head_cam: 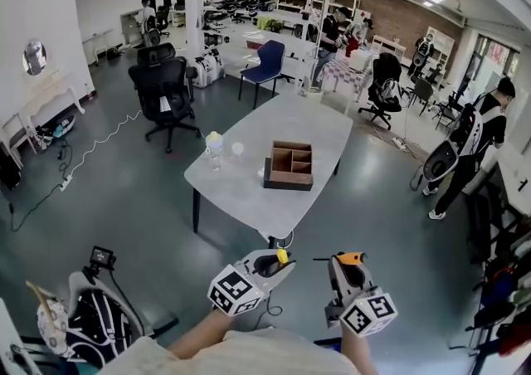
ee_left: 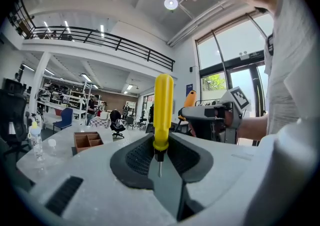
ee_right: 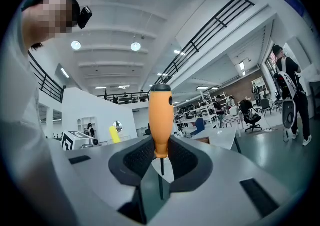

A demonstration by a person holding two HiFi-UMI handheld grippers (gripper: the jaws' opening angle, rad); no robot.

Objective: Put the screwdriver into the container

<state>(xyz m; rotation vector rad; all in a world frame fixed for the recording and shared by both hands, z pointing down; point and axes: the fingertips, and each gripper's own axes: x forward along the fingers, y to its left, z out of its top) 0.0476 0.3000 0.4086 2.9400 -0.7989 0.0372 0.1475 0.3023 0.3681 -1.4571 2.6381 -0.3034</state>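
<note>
Left gripper [head_cam: 280,264]: jaws clamp yellow screwdriver [ee_left: 163,112], upright. Right gripper [head_cam: 348,265]: jaws clamp orange screwdriver [ee_right: 160,120]. Container [head_cam: 290,165]: well ahead of both jaws; advise level carry, release over a compartment.

Your 2 forearms reach forward, side by side. Your left gripper [head_cam: 276,261] points level, jaws clamped on yellow screwdriver [ee_left: 163,110], handle upright. Your right gripper [head_cam: 348,264] likewise level, jaws clamped on orange screwdriver [ee_right: 160,120].

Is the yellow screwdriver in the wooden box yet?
Out. The yellow screwdriver stands upright, clamped in the left tool, short of the table; the box looks empty.
</note>
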